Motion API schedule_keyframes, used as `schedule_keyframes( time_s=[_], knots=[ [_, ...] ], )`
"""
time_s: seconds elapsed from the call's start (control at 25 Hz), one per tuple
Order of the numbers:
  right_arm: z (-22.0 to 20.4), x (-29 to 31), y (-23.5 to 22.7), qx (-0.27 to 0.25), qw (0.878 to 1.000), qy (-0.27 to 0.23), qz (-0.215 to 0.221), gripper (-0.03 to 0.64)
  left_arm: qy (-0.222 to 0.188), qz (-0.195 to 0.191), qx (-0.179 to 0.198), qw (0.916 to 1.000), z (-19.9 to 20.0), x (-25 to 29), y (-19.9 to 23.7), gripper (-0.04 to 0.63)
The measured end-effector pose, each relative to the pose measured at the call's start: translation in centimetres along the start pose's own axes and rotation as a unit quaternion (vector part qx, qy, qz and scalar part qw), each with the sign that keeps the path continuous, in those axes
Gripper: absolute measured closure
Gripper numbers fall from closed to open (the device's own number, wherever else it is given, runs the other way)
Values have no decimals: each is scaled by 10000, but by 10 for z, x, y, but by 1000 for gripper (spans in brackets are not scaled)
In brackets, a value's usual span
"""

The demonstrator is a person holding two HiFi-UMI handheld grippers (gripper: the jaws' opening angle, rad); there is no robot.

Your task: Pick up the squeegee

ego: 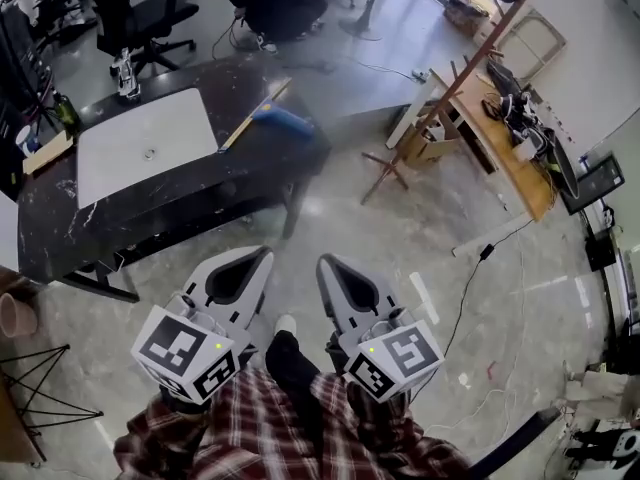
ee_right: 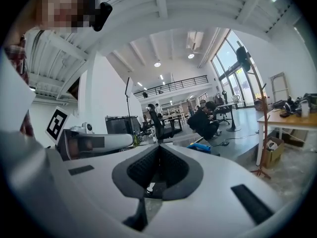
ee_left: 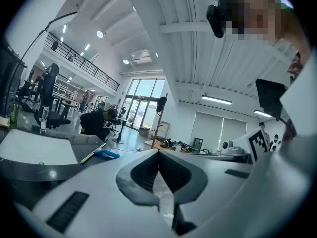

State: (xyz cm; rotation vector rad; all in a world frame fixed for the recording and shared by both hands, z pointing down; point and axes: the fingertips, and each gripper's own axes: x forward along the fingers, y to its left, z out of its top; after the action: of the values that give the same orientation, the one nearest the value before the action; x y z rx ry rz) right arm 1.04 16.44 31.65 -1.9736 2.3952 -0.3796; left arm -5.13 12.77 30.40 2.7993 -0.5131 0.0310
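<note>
The squeegee (ego: pixel 283 120) is blue, the table (ego: pixel 200 196) black with white veins, the board (ego: pixel 140 148) white, the sleeves (ego: pixel 250 433) red plaid.

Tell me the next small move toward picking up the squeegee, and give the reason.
Probably step closer to the dark table, opening the right gripper as it nears. The blue-handled squeegee lies near the table's right end, well ahead of both grippers; the right gripper and the left gripper are both shut and empty, held over the floor.
</note>
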Motion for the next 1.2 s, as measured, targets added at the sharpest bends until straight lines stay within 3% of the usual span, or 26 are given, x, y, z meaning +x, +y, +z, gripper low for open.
schedule_keyframes(
  time_s=[0.24, 0.6, 0.92, 1.2],
  knots=[
    [24, 19, -66, -45, 9997, 26, 250, 604, -46, 377, 100, 9992, 11, 57, 9, 584],
    [16, 58, -105, 158, 9981, 266, 541, 604, 13, 848, 24, 9964, 15, 94, 48, 584],
    [28, 113, -151, 125, 9983, 365, 443, 604, -19, 816, -71, 9966, 27, 148, 99, 584],
    [61, 206, -180, -79, 9980, 330, 527, 604, -153, 735, -6, 9972, 64, 196, 172, 584]
  ],
)
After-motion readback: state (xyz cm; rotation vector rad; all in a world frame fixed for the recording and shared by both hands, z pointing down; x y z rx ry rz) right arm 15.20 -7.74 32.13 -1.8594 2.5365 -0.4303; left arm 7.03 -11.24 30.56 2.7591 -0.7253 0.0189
